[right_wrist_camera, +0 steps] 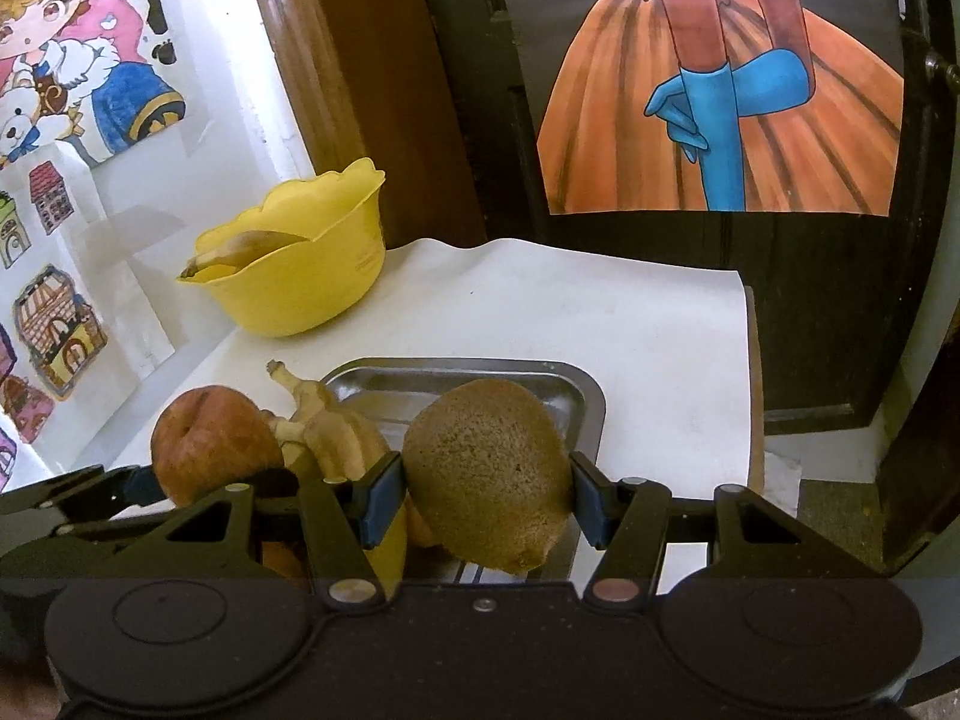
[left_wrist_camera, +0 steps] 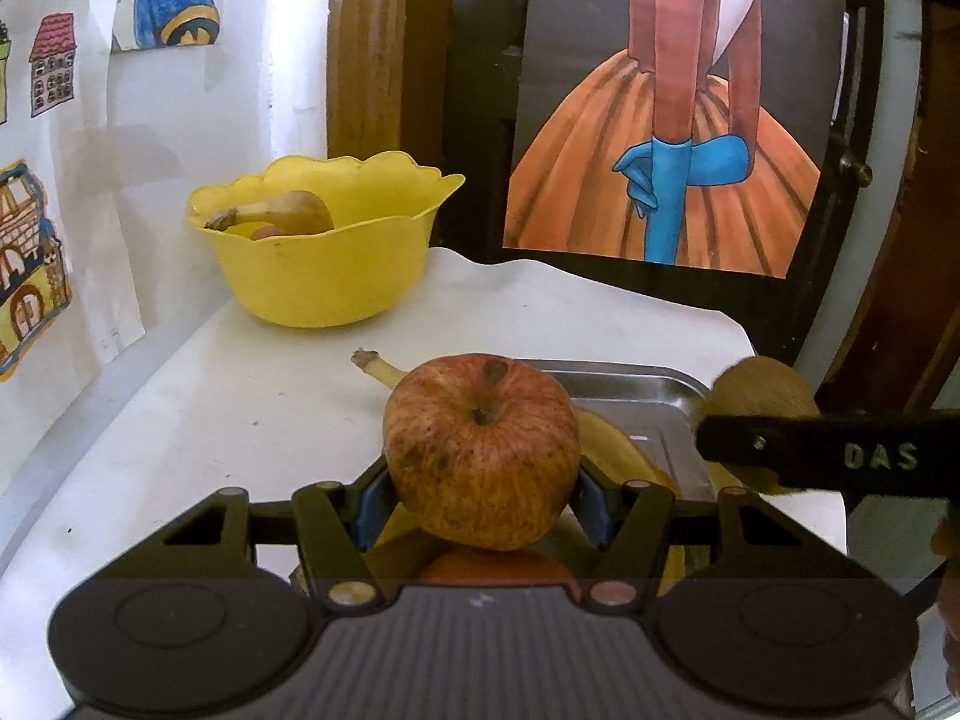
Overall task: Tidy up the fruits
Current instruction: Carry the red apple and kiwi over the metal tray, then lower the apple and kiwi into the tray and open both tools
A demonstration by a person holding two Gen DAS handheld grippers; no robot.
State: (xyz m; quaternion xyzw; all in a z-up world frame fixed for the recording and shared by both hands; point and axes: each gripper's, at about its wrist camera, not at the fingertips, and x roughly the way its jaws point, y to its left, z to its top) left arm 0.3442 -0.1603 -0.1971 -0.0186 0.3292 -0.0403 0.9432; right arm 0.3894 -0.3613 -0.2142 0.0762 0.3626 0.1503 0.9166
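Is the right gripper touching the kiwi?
Touching. In the right wrist view, the right gripper has both blue pads pressed against the kiwi.

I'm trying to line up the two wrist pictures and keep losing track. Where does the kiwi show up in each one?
Left wrist view: the kiwi sits at the right edge, partly hidden behind the other gripper's black finger.
Right wrist view: the kiwi fills the lower centre, clamped between the blue pads of the right gripper.
Shared landmark: the yellow bowl, upper left in both.
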